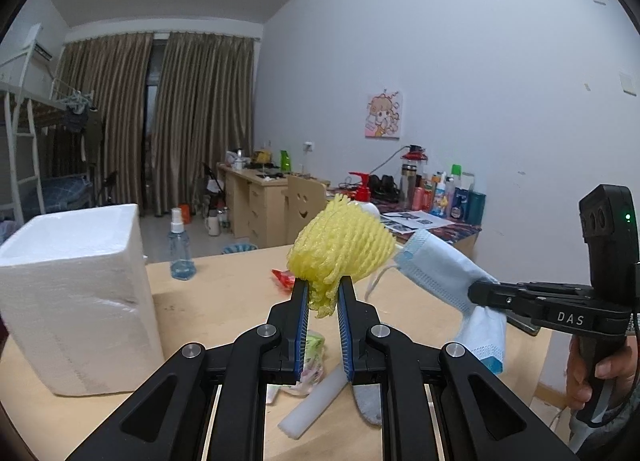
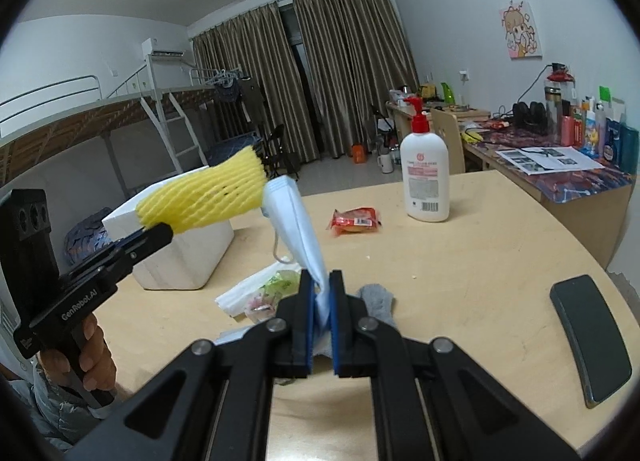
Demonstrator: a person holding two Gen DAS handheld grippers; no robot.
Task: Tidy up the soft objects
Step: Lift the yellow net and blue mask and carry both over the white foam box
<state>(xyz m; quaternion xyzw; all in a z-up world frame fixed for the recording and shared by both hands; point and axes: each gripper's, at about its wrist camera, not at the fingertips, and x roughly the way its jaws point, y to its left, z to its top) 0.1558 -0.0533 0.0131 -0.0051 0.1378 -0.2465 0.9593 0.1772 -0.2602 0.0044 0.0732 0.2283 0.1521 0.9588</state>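
Left wrist view, left hand-held gripper pinching yellow foam net, right hand-held gripper pinching blue mask, foam box interior unseen

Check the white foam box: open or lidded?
Open. The white foam box shows a recessed top with a raised rim and no lid in the left wrist view; contents cannot be seen.

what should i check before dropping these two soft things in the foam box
1. Left hand-held gripper shut on yellow foam net: ok.
2. Right hand-held gripper shut on blue face mask: ok.
3. Both items lifted off the table: ok.
4. White foam box within view, left of the net: ok.
5. Box open and roomy inside: cannot tell.
6. Mask ear loop hanging free, could snag: not ok.
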